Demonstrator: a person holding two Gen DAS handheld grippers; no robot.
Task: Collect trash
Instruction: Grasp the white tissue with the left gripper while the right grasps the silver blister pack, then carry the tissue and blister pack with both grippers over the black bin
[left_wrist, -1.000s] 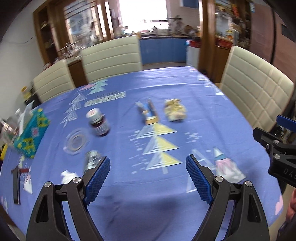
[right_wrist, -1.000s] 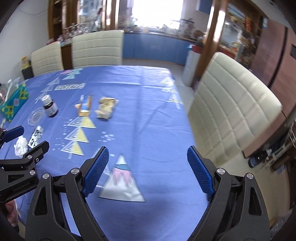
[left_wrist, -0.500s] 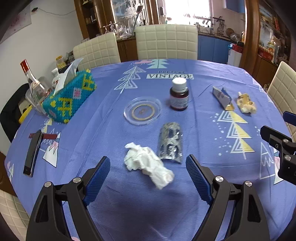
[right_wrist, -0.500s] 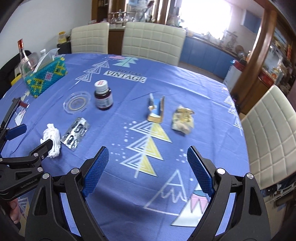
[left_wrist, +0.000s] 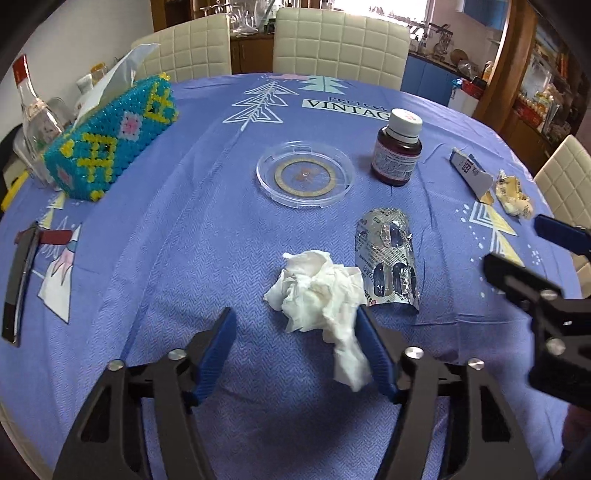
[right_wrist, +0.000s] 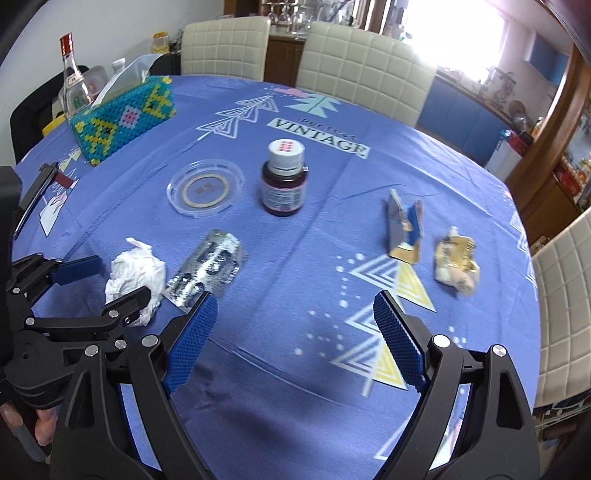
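A crumpled white tissue (left_wrist: 321, 291) lies on the blue tablecloth, between the tips of my open left gripper (left_wrist: 295, 325); its right pad (left_wrist: 369, 343) touches the tissue's tail. The tissue also shows in the right wrist view (right_wrist: 135, 275). A silver pill blister pack (left_wrist: 388, 260) lies just right of it. A torn blue-and-gold wrapper (right_wrist: 404, 229) and a crumpled yellow wrapper (right_wrist: 456, 264) lie ahead of my open, empty right gripper (right_wrist: 295, 317), which hovers above the cloth. The left gripper appears at the left in the right wrist view (right_wrist: 107, 280).
A brown medicine bottle (left_wrist: 397, 149) and a clear plastic lid (left_wrist: 304, 173) stand beyond the tissue. A beaded tissue box (left_wrist: 110, 138) and a glass bottle (left_wrist: 31, 110) are at the far left. A black phone (left_wrist: 16, 280) lies at the left edge. Cream chairs (right_wrist: 365, 70) ring the table.
Both views swung left across the table. My left gripper moved in onto the tissue, which now sits between its tips. My right gripper came closer to the wrappers.
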